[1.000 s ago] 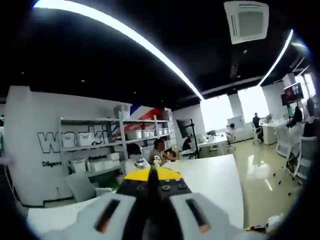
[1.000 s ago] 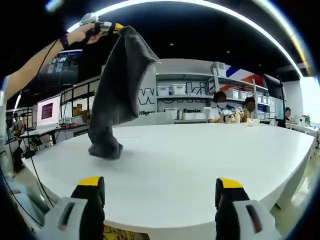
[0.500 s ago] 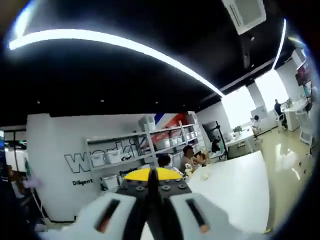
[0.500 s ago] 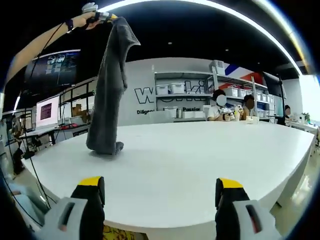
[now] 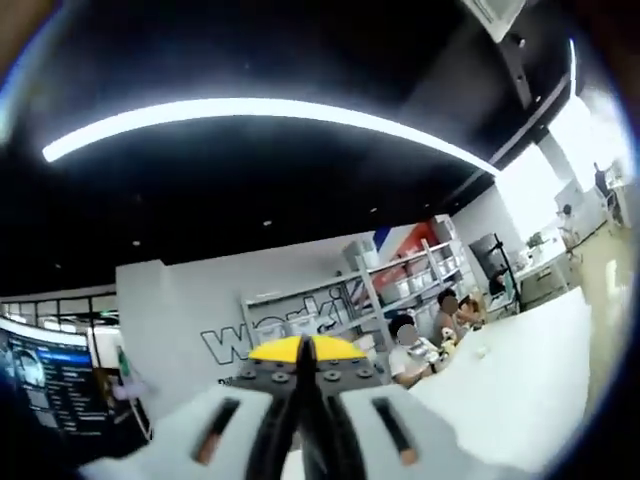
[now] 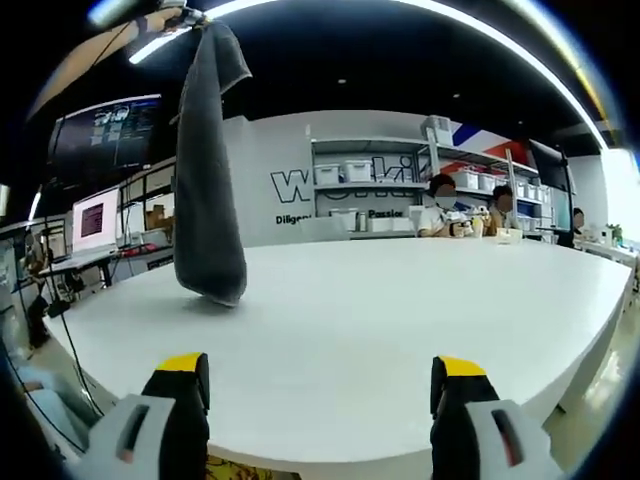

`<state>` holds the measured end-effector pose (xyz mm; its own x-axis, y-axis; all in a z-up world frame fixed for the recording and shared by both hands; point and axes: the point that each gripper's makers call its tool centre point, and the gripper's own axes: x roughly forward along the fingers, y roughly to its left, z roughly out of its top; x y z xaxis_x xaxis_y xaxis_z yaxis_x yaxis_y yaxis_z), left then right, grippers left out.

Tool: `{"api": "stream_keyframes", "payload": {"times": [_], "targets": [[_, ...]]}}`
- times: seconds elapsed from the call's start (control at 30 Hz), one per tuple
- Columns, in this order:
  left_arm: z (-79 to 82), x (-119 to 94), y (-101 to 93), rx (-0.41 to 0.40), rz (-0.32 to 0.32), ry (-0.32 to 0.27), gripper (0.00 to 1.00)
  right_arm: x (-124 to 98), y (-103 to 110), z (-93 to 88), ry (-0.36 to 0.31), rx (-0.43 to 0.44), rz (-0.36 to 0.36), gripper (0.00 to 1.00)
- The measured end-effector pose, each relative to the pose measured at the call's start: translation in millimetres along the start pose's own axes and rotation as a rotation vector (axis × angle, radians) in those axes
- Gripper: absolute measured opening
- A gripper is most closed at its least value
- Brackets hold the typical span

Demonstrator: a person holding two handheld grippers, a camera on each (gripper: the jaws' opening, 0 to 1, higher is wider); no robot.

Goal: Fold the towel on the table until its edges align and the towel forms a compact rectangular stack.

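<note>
Right gripper view: the left tool (image 6: pixel 185 10), clamped on the grey towel (image 6: pixel 208 170), dangles it above the white tabletop (image 6: pixel 400 330). The right tool (image 6: pixel 318 392) gapes empty; it should pinch a hanging corner.

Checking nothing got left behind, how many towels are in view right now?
1: a grey towel hanging from the raised left gripper, its lower end just above the white table.

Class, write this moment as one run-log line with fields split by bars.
stage: lifting | towel: hanging lengthwise from left gripper, lower end at table level | right gripper: open, low at table edge | fold: not begun
</note>
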<state>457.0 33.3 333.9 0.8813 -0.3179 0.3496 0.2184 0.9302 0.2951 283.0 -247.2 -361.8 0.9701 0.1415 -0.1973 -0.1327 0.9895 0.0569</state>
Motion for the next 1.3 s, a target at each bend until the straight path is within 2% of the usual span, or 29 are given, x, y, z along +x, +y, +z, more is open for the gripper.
{"api": "stream_keyframes", "payload": {"times": [0.27,0.37,0.57,0.67,0.73,0.87,0.93,1.03,1.13,1.3], "targets": [[22.3,-21,47.9,0.013,0.104,-0.008,0.03,4,5,0.0,0.008,-0.006,0.009,0.96],[30.0,-32,71.0,0.022,0.164,-0.018,0.03,6,7,-0.2,0.014,-0.01,0.011,0.96],[28.7,-46,101.4,-0.004,0.218,-0.012,0.03,11,16,3.3,0.013,-0.021,0.027,0.96],[17.5,-48,106.7,0.018,0.231,0.029,0.03,12,22,3.4,0.017,-0.032,0.039,0.96],[12.7,-41,110.7,0.028,0.227,0.053,0.03,11,25,3.4,0.02,-0.038,0.046,0.96],[-11.8,-30,101.9,0.07,0.216,0.108,0.03,10,26,3.6,0.024,-0.045,0.046,0.96],[-25.8,-23,87.8,0.063,0.172,0.135,0.03,9,25,4.6,0.022,-0.045,0.04,0.96],[-39.0,-15,71.0,0.06,0.142,0.15,0.04,8,24,5.6,0.019,-0.047,0.034,0.96],[-55.2,-1,49.5,0.117,0.1,0.193,0.04,6,24,5.3,0.021,-0.05,0.03,0.96],[-86.0,12,11.7,0.164,0.014,0.265,0.04,3,19,4.9,0.02,-0.047,0.017,0.96]]}}
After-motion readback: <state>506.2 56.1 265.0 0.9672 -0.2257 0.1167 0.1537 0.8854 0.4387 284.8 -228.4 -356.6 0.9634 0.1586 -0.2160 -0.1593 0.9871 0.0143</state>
